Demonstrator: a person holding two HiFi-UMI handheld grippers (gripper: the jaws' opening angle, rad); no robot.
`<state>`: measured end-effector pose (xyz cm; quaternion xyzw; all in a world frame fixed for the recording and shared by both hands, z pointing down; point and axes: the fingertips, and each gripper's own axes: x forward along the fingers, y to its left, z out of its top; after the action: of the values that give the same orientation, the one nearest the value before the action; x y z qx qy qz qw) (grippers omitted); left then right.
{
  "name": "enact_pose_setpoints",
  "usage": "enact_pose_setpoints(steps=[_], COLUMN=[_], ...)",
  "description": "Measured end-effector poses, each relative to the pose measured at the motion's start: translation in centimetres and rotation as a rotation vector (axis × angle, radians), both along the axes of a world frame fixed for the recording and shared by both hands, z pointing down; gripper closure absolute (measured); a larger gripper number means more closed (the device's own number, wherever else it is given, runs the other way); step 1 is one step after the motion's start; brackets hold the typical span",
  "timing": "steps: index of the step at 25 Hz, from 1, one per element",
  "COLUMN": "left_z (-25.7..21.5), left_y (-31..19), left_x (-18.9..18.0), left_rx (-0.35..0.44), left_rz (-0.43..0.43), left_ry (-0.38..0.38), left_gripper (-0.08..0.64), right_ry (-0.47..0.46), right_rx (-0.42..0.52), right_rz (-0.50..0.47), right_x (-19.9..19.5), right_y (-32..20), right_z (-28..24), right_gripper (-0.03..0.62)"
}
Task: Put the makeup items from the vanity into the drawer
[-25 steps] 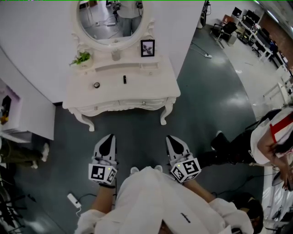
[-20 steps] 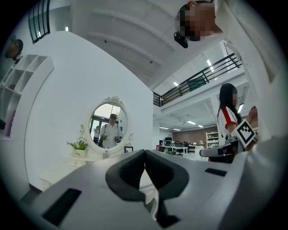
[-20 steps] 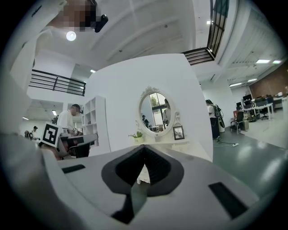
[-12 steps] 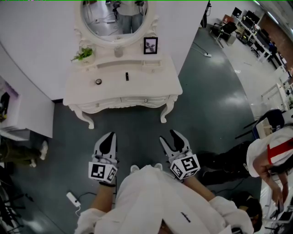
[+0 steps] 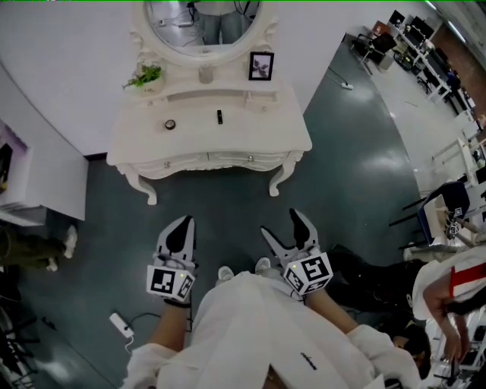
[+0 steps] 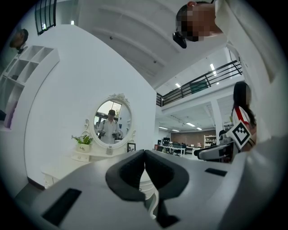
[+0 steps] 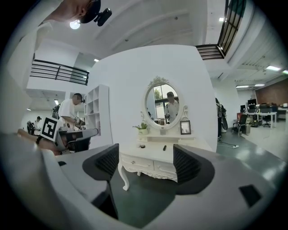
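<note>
well short of the white desk (image 5: 254,140), both tools hang over the dark floor (image 5: 228,201). the left hand-held gripper (image 5: 184,222) has its jaws pressed together. the right hand-held gripper (image 5: 282,222) has just been opening, and its jaws stand wide apart, holding nothing. a round compact (image 5: 170,124) and a dark tube (image 5: 219,116) lie apart on the far desk top, above the closed drawer (image 5: 186,161).

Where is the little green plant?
In the head view the plant sits on the vanity, at the left end of its back shelf, beside the oval mirror, behind the small round item.
</note>
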<state>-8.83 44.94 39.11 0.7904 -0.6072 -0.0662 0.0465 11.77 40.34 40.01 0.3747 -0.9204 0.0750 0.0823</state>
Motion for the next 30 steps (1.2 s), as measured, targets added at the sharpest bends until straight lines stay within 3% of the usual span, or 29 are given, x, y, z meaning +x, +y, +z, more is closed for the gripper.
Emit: enact_pose_setpoints(steps=[17,30], left_z=[0.6,0.5], left_y=[-2.5,-14.6], left_x=[-1.9,-1.2], left_rx=[-0.005,-0.019], left_rz=[-0.035,-0.017], left_ry=[0.02,-0.011], left_gripper=[0.532,0.532], right_ry=[0.008,-0.021], right_rx=[-0.022,-0.044], right_rz=[-0.118,-0.166], right_x=[-4.8,-6.0], right_y=[-2.9,-13.7], right_z=[1.1,2.1], right_gripper=[0.199,0.2])
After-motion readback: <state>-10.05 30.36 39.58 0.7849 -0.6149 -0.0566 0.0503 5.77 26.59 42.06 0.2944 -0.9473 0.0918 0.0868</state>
